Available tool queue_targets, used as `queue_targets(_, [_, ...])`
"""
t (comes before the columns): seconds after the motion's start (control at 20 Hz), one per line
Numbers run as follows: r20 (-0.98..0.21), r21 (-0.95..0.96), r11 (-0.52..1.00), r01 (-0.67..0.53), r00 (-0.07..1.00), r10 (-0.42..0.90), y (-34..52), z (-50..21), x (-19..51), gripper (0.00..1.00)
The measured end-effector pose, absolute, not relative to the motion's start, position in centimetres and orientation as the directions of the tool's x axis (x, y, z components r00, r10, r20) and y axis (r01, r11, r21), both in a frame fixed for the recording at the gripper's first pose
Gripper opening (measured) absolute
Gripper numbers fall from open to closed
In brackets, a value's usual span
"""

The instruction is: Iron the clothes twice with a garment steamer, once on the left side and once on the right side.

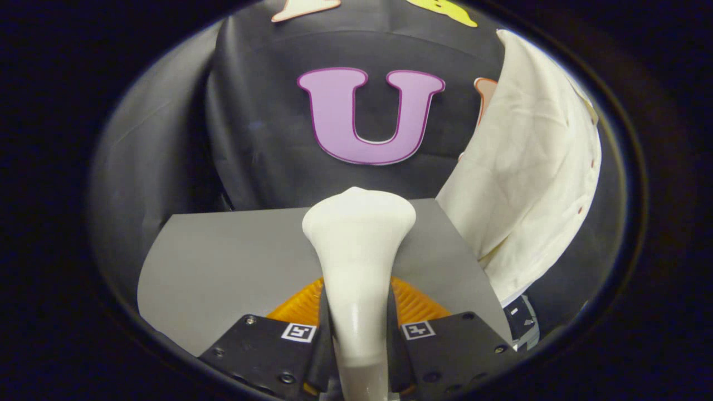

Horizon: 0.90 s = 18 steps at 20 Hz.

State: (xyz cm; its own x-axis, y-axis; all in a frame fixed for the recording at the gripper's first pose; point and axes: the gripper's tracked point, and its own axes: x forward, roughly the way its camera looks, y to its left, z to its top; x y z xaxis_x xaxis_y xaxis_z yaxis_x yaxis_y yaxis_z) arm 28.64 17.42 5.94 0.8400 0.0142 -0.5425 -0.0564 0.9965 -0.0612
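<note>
Gripper fingers clamp the garment steamer handle. Head points left of the white shirt, apart from it; both passes seemingly remain.

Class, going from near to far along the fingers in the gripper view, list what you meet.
Gripper shut on the garment steamer handle → steamer head → grey table → black cloth wall.

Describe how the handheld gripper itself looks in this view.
The gripper has two flat black plates side by side, held with small screws. Each plate carries a square black-and-white marker tag near its inner corner. Behind the plates, a ribbed orange part shows. The fingers are narrow, upright blades.
</note>
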Motion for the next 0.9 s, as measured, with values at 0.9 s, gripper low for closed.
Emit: queue_targets(0.9, [-0.188, -0.034, 0.996, -0.088, 0.979, 0.08, 12.3, 15.8, 14.9, 0.39])
